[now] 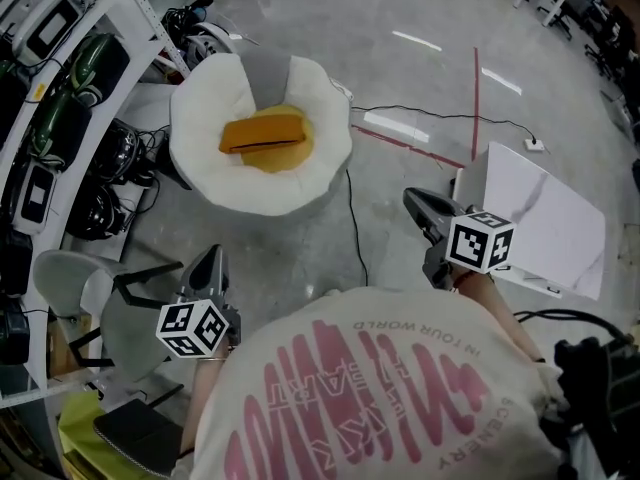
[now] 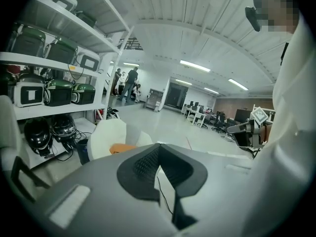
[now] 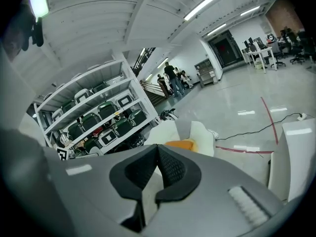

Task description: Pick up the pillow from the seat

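An orange pillow (image 1: 265, 138) lies in the hollow of a round white padded seat (image 1: 215, 93) on the floor ahead of me. Both grippers are held well short of it, near my body. My left gripper (image 1: 208, 260) points toward the seat's near left side, its jaws together and empty. My right gripper (image 1: 415, 201) is off to the seat's right, also shut with nothing in it. In the left gripper view, past the left gripper (image 2: 159, 148), the pillow (image 2: 121, 147) and seat (image 2: 106, 135) show. Beyond the right gripper (image 3: 158, 148) the pillow (image 3: 180, 144) and seat (image 3: 165, 131) appear.
Shelves with green cases and helmets (image 1: 60, 88) line the left. A grey chair (image 1: 85, 283) stands at lower left. A white box (image 1: 545, 218) sits on the right. A black cable (image 1: 355, 218) and red tape (image 1: 475, 98) cross the floor. People stand far off (image 2: 129, 83).
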